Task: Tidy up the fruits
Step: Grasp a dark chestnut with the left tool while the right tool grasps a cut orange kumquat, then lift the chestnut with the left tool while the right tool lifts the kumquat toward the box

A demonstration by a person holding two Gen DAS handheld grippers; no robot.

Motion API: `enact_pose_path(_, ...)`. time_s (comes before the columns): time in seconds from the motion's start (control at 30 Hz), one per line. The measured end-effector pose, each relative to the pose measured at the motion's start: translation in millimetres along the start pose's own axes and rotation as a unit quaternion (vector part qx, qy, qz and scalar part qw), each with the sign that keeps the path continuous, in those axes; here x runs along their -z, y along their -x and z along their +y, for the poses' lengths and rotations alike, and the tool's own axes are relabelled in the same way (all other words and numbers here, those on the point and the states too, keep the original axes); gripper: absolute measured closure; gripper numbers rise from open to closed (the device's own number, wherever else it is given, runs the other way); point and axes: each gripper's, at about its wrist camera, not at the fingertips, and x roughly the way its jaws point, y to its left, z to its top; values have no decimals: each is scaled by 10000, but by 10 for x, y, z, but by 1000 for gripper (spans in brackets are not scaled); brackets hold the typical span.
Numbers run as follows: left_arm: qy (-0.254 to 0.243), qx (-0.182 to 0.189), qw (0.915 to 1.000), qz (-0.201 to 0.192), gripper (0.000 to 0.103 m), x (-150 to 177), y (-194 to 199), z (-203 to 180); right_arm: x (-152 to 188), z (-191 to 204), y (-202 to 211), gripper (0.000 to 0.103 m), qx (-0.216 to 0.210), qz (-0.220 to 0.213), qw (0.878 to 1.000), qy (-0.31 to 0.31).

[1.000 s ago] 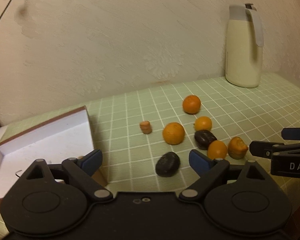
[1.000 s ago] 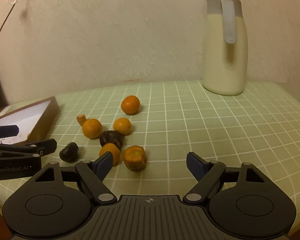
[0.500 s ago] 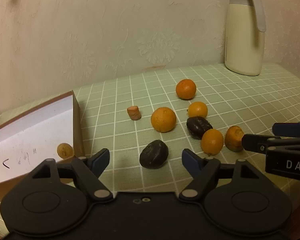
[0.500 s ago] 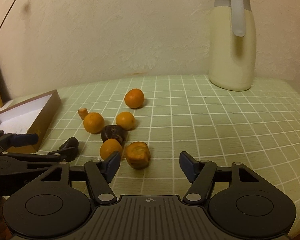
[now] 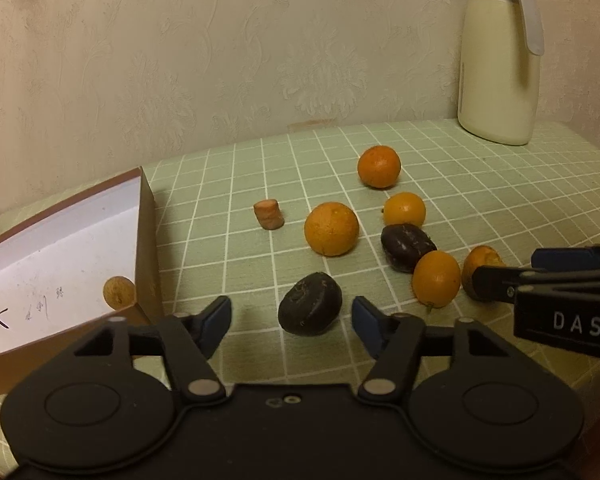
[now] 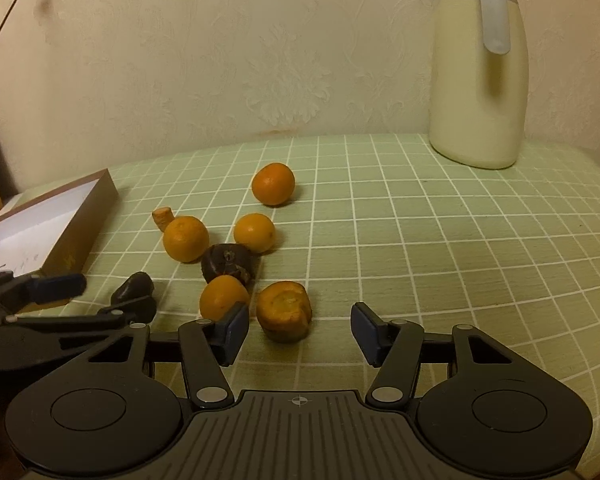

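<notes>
Several oranges lie on the green checked cloth, among them a large orange [image 5: 331, 229] and a far orange [image 5: 379, 167]. A dark fruit [image 5: 310, 309] sits between the fingertips of my left gripper [image 5: 291, 322]. The jaws are closing and the pads stand clear of it. In the right wrist view a gouged orange fruit [image 6: 285, 311] lies between the fingertips of my right gripper [image 6: 300, 332]. Those jaws are closing too, with the left pad close to the fruit but apart from it. A second dark fruit [image 6: 229, 265] rests behind it. The left gripper [image 6: 116, 294] shows at the left.
An open brown box [image 5: 60, 240] with a white inside stands at the left and holds one small orange fruit [image 5: 118, 292]. A short orange stub [image 5: 269, 214] lies near the box. A cream pitcher [image 6: 478, 80] stands at the back right against the wall.
Both grippers have come forward and down toward the fruit, and both pairs of jaws have narrowed. The dark fruit now sits between the left fingers, the gouged orange between the right.
</notes>
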Motion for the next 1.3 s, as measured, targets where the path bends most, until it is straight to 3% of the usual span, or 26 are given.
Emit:
enact_pose_path(0.07,-2,9,10000,14,51,0,-27,-8,-8,6,-25,47,-8,20,10000,-3)
enact_pose_path(0.23,-29,61,10000,23,64,10,-55,-41,-20,22,-78,55,-58,96,9999,-29)
enact_pose_path(0.43,-48,100,9999,11,67,8,-73,-89,-41,40,-116,57,-62,93,9999,-42)
enact_pose_path(0.53,-44,160,9999,18,72,9,-71,-94,-27,67,-149,70,-85,144,9999,10)
enact_pose_path(1.07,-188,7,9997,-136,67,12,-66,-148,-25,119,-196,70,2,172,9997,181)
enact_pose_path(1.3,-77,80,9999,-119,78,15,-61,-129,-32,115,-194,70,-12,184,9997,176)
